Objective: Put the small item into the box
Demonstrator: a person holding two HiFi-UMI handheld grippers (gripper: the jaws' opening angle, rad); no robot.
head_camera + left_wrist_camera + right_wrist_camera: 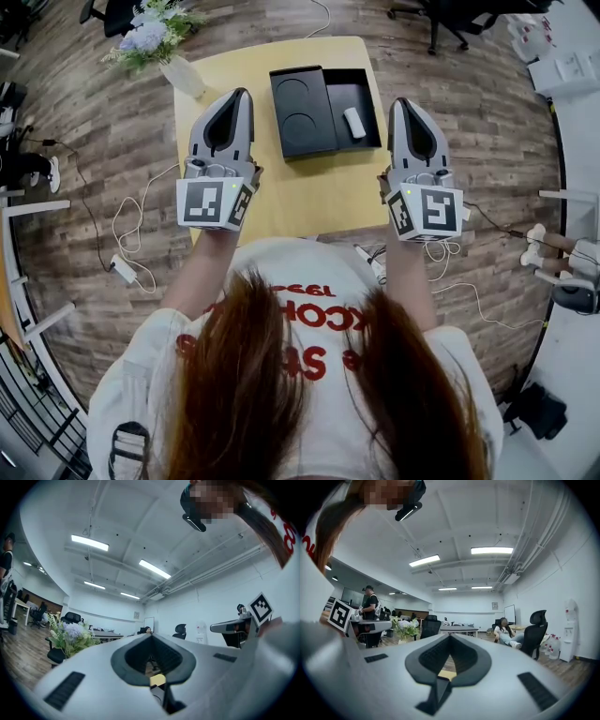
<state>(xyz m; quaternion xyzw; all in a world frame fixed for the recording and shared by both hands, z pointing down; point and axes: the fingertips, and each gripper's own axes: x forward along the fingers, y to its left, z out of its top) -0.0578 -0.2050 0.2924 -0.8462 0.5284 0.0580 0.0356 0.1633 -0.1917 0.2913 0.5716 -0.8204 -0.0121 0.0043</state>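
Note:
An open black box lies at the far middle of the yellow table. A small white item rests in its right half; its left half shows two round recesses. My left gripper hangs above the table's left part, left of the box, with its jaws together and nothing in them. My right gripper hovers just right of the box, also shut and empty. Both point level into the room: in the left gripper view the left gripper has its tips meeting, as does the right gripper in its own view.
A vase of flowers stands on the table's far left corner. White cables and a power strip lie on the wooden floor to the left, more cables to the right. Office chairs, desks and people are further off in the room.

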